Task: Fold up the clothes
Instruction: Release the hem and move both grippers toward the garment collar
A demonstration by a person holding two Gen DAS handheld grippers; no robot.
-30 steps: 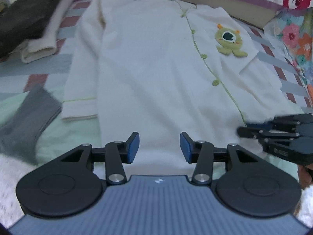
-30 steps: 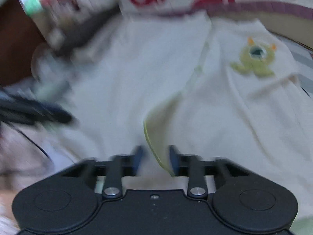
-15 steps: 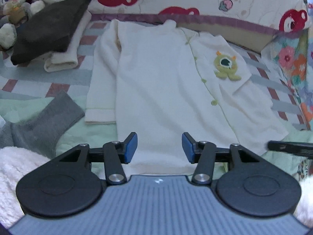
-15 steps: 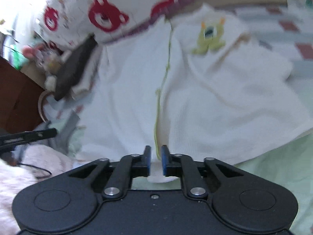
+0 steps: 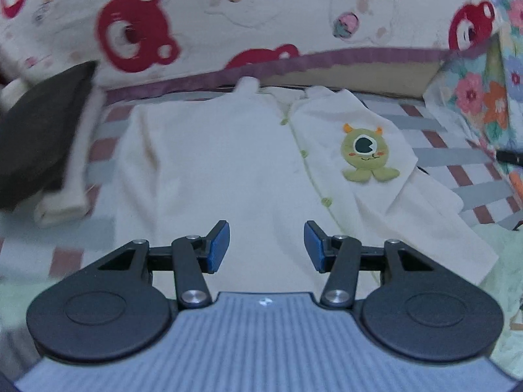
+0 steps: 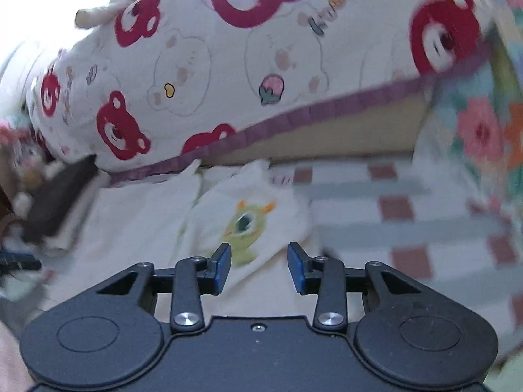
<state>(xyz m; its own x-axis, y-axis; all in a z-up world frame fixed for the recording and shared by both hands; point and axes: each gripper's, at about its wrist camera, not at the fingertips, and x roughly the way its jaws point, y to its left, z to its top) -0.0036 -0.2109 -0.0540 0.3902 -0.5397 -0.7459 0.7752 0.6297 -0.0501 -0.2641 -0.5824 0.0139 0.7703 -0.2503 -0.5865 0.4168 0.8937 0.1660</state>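
A cream buttoned top [image 5: 228, 170] lies flat on the checked bed sheet, collar toward the pillow, with a green one-eyed monster patch [image 5: 364, 152] on its right chest. My left gripper [image 5: 266, 246] hovers open above the top's lower middle, nothing between its blue pads. In the right wrist view the same top [image 6: 137, 215] and monster patch [image 6: 246, 225] sit ahead, somewhat blurred. My right gripper [image 6: 260, 269] is above the top's right side; its jaws are opening and hold nothing.
A bear-print pillow [image 5: 261, 16] lines the far edge. A folded dark garment on a cream one [image 5: 39, 137] sits at the left, a soft toy [image 6: 31, 170] beyond it. Floral fabric [image 5: 490, 104] bounds the right. Checked sheet [image 6: 408, 228] lies right of the top.
The right gripper let go of the top's green-trimmed front edge, opened and rose toward the chest. The left gripper moved up the top toward the collar, staying open.
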